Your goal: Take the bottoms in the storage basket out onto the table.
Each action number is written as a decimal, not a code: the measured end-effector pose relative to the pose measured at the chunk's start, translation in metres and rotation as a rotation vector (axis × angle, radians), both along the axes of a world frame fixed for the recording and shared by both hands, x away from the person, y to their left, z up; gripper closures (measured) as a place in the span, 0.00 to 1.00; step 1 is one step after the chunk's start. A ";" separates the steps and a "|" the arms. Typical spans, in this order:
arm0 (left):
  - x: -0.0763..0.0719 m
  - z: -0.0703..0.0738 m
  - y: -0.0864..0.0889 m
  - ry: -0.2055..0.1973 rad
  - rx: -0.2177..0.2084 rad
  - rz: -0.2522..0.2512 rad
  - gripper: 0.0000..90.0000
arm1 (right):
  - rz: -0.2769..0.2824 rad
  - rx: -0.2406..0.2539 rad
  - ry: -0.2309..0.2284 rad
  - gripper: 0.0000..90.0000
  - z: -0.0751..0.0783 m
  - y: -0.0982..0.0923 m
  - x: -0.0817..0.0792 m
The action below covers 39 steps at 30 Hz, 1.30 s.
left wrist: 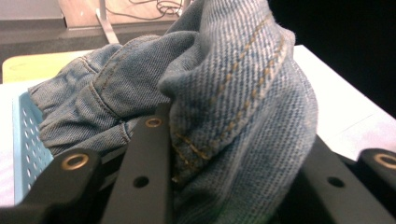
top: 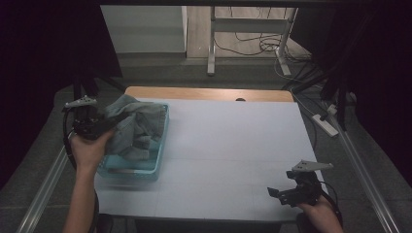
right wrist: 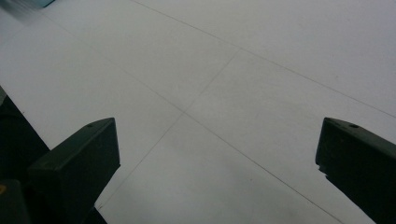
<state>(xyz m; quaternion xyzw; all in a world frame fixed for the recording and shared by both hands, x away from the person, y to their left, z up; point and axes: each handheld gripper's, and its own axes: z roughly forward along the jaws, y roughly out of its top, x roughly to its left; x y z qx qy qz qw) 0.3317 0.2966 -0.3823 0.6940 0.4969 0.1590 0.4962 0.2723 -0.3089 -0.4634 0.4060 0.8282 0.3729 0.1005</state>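
A bunched pair of blue jeans lies in a light blue perforated basket at the table's left. My left gripper is shut on a fold of the jeans at the basket's left side; the denim bulges up between its black jaws. The basket wall shows at the left of the left gripper view. Near the front right edge my right gripper hovers low over the white table, its jaws wide apart with nothing between them.
The white table top stretches between the basket and the right gripper, with a wooden strip at its far edge. Beyond it stand a desk frame and floor cables; a power strip lies off the right side.
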 end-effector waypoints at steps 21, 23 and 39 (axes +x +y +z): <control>-0.020 0.031 -0.004 -0.113 -0.045 -0.038 0.78 | 0.001 -0.002 -0.002 0.00 0.000 0.000 0.000; -0.020 0.032 -0.006 -0.120 -0.046 -0.045 0.78 | 0.001 -0.002 -0.002 0.00 0.000 0.000 0.000; -0.016 0.036 -0.032 -0.133 -0.042 -0.104 0.78 | 0.005 -0.003 -0.001 0.00 0.000 0.000 0.000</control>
